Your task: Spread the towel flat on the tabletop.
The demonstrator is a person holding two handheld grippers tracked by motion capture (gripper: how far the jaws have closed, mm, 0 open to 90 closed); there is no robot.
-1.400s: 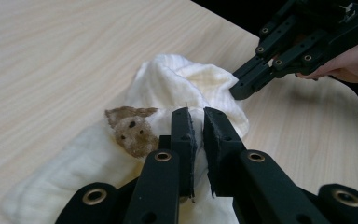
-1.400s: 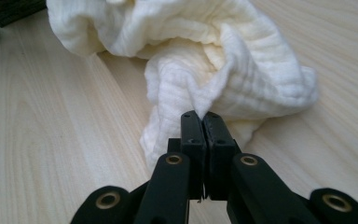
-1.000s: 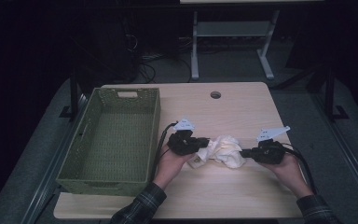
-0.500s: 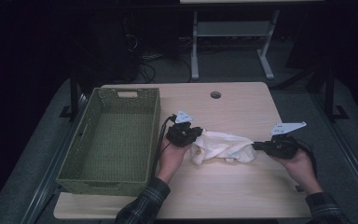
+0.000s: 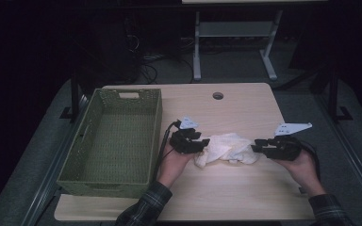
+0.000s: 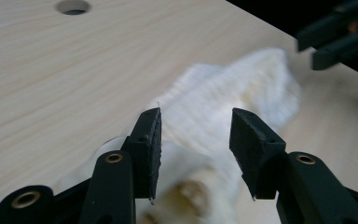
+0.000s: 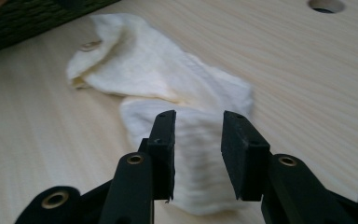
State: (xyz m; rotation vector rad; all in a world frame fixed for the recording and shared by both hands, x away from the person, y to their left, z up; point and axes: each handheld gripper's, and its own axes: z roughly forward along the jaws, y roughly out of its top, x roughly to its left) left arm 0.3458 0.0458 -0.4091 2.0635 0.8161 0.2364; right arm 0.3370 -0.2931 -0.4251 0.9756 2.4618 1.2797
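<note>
In the high view, the cream sock (image 5: 226,149) lies stretched out flat on the pale worktop (image 5: 245,108), between the left claw (image 5: 201,144) and the right claw (image 5: 257,147). A second ago it sat as a tighter bunch with both claws pressed up against it; half a second ago it had been drawn out lengthwise, the right hand having pulled away to the right. It now lies just right of the green woven basket (image 5: 111,141), which has nothing in it (the likely destination, judging by its place beside the work).

In the left gripper view, the left claw (image 6: 195,128) has just been opening: its jaws stand spread, with the sock (image 6: 223,102) lying below and between them, and the pads press on nothing. The cloth looks blurred, so it may be settling.

In the right gripper view, the right claw (image 7: 198,128) has likewise just been opening. Its jaws stand apart over the near end of the sock (image 7: 168,88), which rests on the worktop (image 7: 284,56) untouched by either pad.

Both grips have thus been let go together. My reading is that the straightening step is done and the sock is laid out for a fold or a fresh pick-up.
</note>
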